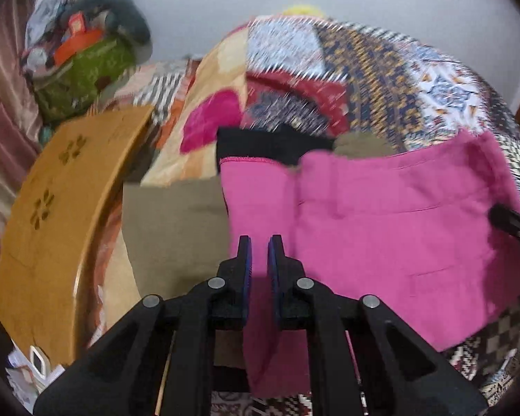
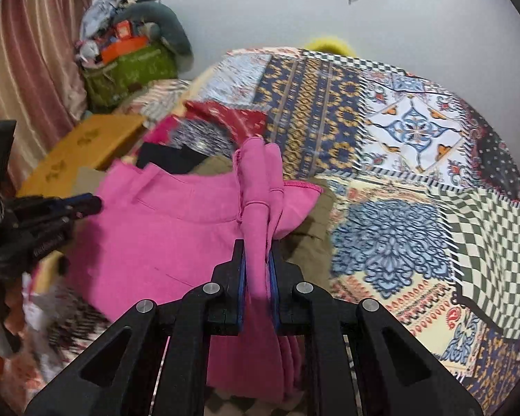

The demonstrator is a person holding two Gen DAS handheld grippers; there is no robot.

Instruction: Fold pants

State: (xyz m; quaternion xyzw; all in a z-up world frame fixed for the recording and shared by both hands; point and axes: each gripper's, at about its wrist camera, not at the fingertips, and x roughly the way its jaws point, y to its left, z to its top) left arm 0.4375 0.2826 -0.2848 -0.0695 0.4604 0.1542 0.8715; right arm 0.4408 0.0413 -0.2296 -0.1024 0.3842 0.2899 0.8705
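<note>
Patchwork-print bedspread (image 2: 398, 131); olive-brown garment (image 1: 173, 222) and black garment (image 1: 260, 145) upon it. Far left: wooden board with paw cut-outs (image 1: 52, 208), green bag (image 2: 135, 69), striped curtain (image 2: 27, 52), possibly satin.

No text could be read. Faint pale lettering ran along the black body of the left tongs (image 2: 48, 242), seen from the right wrist, too blurred to make out. Marks on the green fabric bag (image 2: 135, 69) by the wall were likewise illegible.
</note>
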